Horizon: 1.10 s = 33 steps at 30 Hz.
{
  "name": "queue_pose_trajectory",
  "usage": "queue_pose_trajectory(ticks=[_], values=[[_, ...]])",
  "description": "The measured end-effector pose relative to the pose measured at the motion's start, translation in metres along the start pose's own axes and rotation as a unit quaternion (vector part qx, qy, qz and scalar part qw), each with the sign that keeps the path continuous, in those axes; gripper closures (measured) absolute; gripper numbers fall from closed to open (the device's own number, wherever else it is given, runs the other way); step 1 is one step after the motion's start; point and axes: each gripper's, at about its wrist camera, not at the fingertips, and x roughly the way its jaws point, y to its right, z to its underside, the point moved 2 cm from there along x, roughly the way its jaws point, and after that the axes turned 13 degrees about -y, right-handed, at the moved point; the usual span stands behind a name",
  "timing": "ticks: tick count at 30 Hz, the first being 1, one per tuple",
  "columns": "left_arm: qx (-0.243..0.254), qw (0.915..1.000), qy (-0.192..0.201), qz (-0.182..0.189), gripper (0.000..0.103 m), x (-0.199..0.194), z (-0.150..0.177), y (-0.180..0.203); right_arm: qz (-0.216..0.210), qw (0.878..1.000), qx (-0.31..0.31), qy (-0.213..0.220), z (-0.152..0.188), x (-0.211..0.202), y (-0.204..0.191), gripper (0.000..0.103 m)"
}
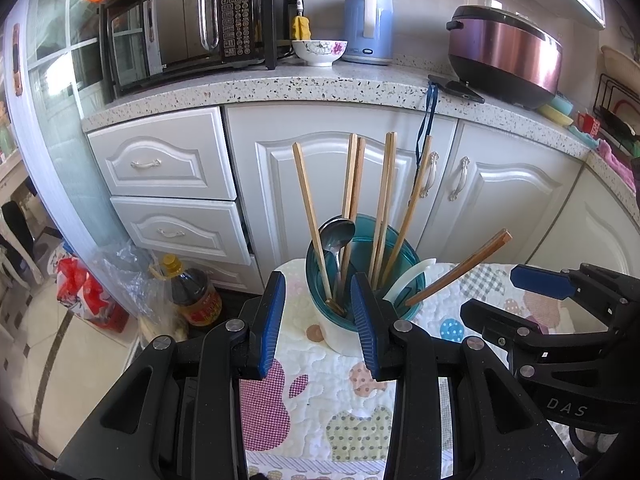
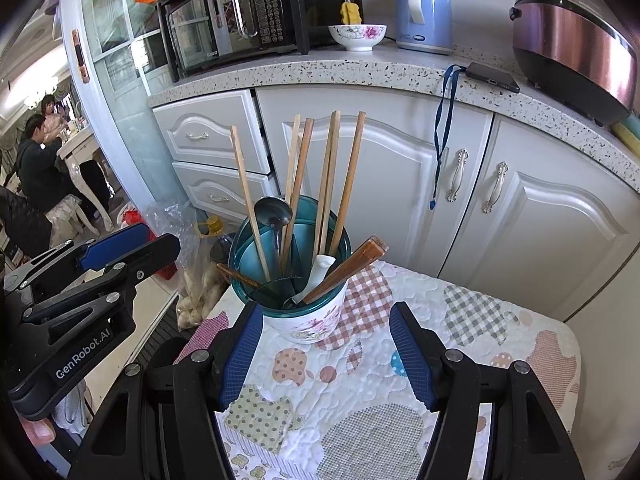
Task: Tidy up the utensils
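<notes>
Chopsticks, a metal ladle and a white spoon stand gathered in a teal-rimmed utensil holder on the quilt-covered bench, apparently sorted upright for storage. The right gripper waits just short of the holder, fingers wide and empty. The left gripper flanks its near rim, fingers parted, gripping nothing.

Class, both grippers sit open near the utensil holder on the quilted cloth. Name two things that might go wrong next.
1. The utensil holder stands near the table's far edge on soft cloth; a nudge might tip it.
2. The dark chopsticks lean far out over the rim and might catch the right gripper.
</notes>
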Motion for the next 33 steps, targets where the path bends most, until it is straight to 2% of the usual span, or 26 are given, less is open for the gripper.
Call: queue_pose_trajectory(ticks=[6, 10, 11, 14, 19, 23, 33], values=[[0.003, 1.0000, 0.003, 0.001, 0.070, 0.003, 0.000, -0.001, -0.005, 1.000, 0.010, 0.017, 0.007, -0.008, 0.012, 0.039], [-0.007, 0.9999, -0.010, 0.008, 0.070, 0.010, 0.001, -0.005, 0.011, 0.999, 0.046, 0.018, 0.025, -0.009, 0.049, 0.038], [-0.008, 0.9998, -0.014, 0.007, 0.070, 0.012, 0.001, -0.006, 0.019, 0.998, 0.063, 0.013, 0.032, -0.005, 0.063, 0.034], [-0.013, 0.9995, -0.028, 0.008, 0.070, 0.022, 0.003, -0.008, 0.044, 0.993, 0.110, -0.024, 0.054, 0.012, 0.106, 0.034], [-0.017, 0.9989, -0.043, 0.008, 0.070, 0.033, 0.004, -0.008, 0.060, 0.985, 0.154, -0.056, 0.076, 0.020, 0.143, 0.034], [-0.014, 0.9988, -0.046, 0.010, 0.070, 0.036, 0.004, -0.005, 0.060, 0.984, 0.161, -0.049, 0.076, 0.015, 0.149, 0.034], [-0.012, 0.9990, -0.043, 0.008, 0.070, 0.034, 0.004, -0.004, 0.051, 0.990, 0.127, -0.047, 0.066, 0.013, 0.126, 0.034]])
